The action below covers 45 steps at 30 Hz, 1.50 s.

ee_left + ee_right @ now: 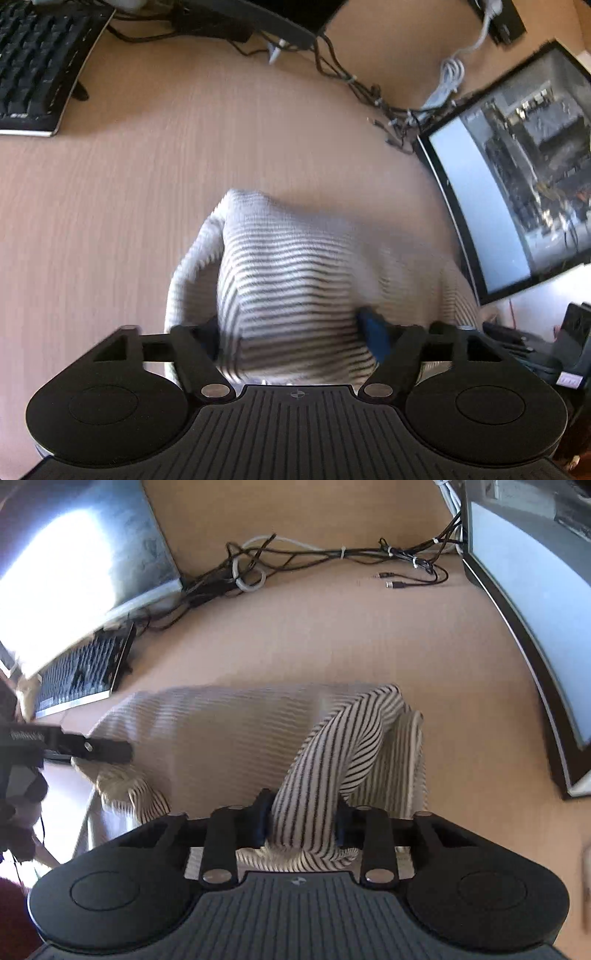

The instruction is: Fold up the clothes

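No legible writing. White knit garment with thin black stripes (229,738) lies bunched on the light wooden desk (332,635). Right gripper (303,821) clamps a fold of it; left gripper (295,332) stands wider, fabric between its jaws, grip unclear.

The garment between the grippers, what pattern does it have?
The garment is white with thin dark stripes, sharpest in the right wrist view.

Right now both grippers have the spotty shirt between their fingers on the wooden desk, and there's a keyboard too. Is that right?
Not quite. The shirt is striped, dark lines on white, not spotty; the right wrist view shows it best. The rest holds: the left gripper and the right gripper both have it between their fingers over the wooden desk, and a keyboard lies there.
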### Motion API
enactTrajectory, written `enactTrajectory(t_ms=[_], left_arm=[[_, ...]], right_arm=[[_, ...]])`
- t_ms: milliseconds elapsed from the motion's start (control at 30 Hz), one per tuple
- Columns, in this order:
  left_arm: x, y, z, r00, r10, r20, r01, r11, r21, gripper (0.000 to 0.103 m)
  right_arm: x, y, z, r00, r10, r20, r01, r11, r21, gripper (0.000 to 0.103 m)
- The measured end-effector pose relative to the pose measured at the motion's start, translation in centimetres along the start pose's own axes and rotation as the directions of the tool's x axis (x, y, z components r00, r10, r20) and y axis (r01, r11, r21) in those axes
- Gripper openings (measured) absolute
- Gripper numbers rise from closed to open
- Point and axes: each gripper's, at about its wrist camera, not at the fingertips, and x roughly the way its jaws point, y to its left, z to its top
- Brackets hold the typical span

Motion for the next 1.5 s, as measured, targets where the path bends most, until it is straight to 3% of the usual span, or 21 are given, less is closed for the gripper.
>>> enactTrajectory(t_ms=[167, 267, 367, 533, 567, 733, 833, 900, 967, 1167, 1300, 1500], left_arm=[[0.3, -1.7, 6.0, 0.992, 0.051, 0.117, -0.058, 0.997, 0.05, 0.044], [-1.9, -3.4, 9.0, 0.974, 0.038, 0.223, -0.059, 0.994, 0.088, 0.041], [-2.7, -4.2, 8.9, 0.969, 0.033, 0.244, -0.062, 0.992, 0.111, 0.042], [0.4, -3.0, 4.1, 0.987, 0.114, 0.115, -0.126, 0.986, 0.107, 0.045], [1.0, -2.5, 3.2, 0.986, 0.135, 0.097, -0.145, 0.984, 0.1, 0.051], [-0.5, -1.5, 2.4, 0.976, 0.166, 0.141, -0.181, 0.978, 0.1, 0.06], [-1.4, -1.2, 2.9, 0.982, 0.109, 0.157, -0.122, 0.99, 0.073, 0.064], [-1.7, -1.1, 3.1, 0.985, 0.057, 0.163, -0.067, 0.996, 0.055, 0.081], [-1.3, -1.4, 3.0, 0.987, 0.042, 0.156, -0.05, 0.998, 0.044, 0.083], [1.5, -2.2, 3.2, 0.989, 0.09, 0.118, -0.095, 0.995, 0.033, 0.072], [1.8, -1.7, 4.3, 0.986, 0.104, 0.129, -0.11, 0.993, 0.038, 0.061], [3.2, -2.3, 6.9, 0.981, 0.124, 0.152, -0.142, 0.983, 0.118, 0.055]], right_arm=[[2.1, -0.9, 5.7, 0.994, 0.006, 0.111, -0.007, 1.0, 0.002, 0.021], [1.5, -1.6, 9.8, 0.978, 0.039, 0.204, -0.04, 0.999, 0.001, 0.021], [1.3, -3.0, 11.4, 0.973, 0.019, 0.231, -0.018, 1.0, -0.007, 0.021], [3.8, -5.5, 8.7, 0.99, -0.064, 0.128, 0.065, 0.998, -0.004, 0.024], [4.3, -5.7, 7.8, 0.991, -0.076, 0.108, 0.079, 0.997, -0.017, 0.027], [4.0, -4.7, 6.2, 0.991, -0.085, 0.108, 0.092, 0.993, -0.068, 0.043], [3.6, -4.9, 6.2, 0.992, -0.066, 0.107, 0.071, 0.997, -0.043, 0.046], [3.6, -5.0, 6.1, 0.991, -0.059, 0.119, 0.062, 0.998, -0.023, 0.049], [3.6, -5.3, 6.2, 0.989, -0.056, 0.136, 0.057, 0.998, 0.001, 0.054], [4.1, -4.9, 7.0, 0.983, -0.082, 0.163, 0.083, 0.997, 0.0, 0.054], [5.0, -4.1, 7.1, 0.982, -0.117, 0.147, 0.124, 0.992, -0.039, 0.044], [4.7, -4.3, 6.0, 0.982, -0.125, 0.138, 0.128, 0.992, -0.012, 0.044]])
